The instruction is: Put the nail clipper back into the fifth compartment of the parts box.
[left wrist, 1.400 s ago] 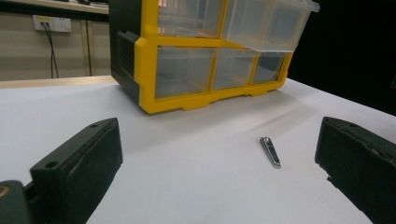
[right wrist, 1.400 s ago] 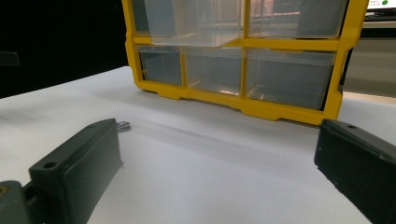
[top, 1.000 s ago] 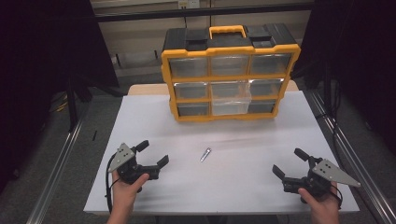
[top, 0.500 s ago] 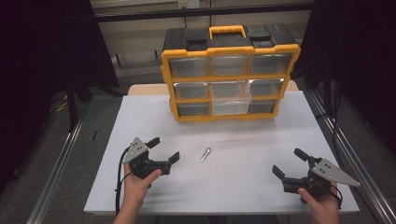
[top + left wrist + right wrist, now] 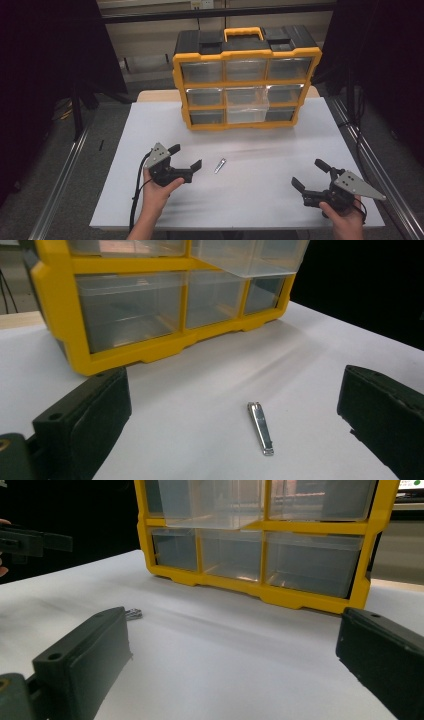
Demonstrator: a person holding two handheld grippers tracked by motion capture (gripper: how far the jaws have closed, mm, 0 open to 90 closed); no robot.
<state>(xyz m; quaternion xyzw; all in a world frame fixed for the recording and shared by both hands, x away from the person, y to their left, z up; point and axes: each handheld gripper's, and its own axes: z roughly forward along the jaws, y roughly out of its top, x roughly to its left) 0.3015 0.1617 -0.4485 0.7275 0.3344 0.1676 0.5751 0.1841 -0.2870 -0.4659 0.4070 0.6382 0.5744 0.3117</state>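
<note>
closest to the person, the right gripper (image 5: 311, 174) sits low at the near right corner of the white table (image 5: 280, 200), held in a hand (image 5: 345, 220), its jaws spread wide with nothing between them. across on the left, the left gripper (image 5: 186, 156) is held a little farther in, also gaping wide and gripping nothing, its cable trailing back along the forearm. its tips point toward a small metal nail clipper (image 5: 220, 165) lying flat on the table just beside the forward jaw, apart from it. in the left gripper view the nail clipper (image 5: 260, 427) lies between the two black jaws but ahead of them, long side running away from the camera, untouched. in the right gripper view only its end (image 5: 133, 613) peeks out past the left jaw, well off.

beyond the clipper, at the far middle of the table, stands a yellow and black drawer organizer (image 5: 244, 77) with a yellow handle on top and clear drawers in three rows. the middle drawer (image 5: 246, 106) of the second row is pulled out, overhanging the one below it; the others look pushed in.
</note>
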